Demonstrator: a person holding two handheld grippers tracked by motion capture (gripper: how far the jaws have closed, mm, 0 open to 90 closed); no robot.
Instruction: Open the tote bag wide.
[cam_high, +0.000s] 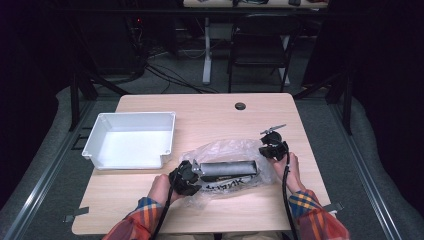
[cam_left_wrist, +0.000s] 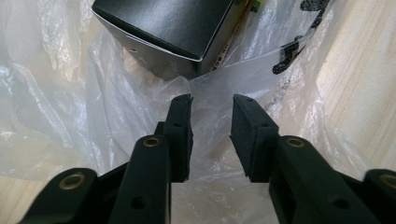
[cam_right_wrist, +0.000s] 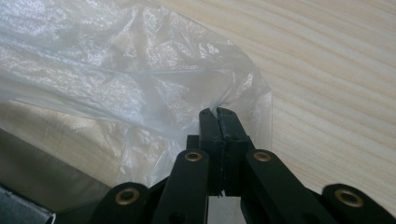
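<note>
Both black grippers, left gripper and right gripper, have brass-bushed linkage arms, trailing black cables; plaid orange-blue sleeves at frame bottom.

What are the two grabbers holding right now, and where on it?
The right gripper is shut on the plastic bag, pinching its edge. The left gripper is open around loose bag film near the black box, gripping nothing.

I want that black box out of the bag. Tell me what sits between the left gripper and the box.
A fold of the clear plastic bag lies between the open left gripper and the black box. The right gripper pinches the bag's far end shut.
</note>
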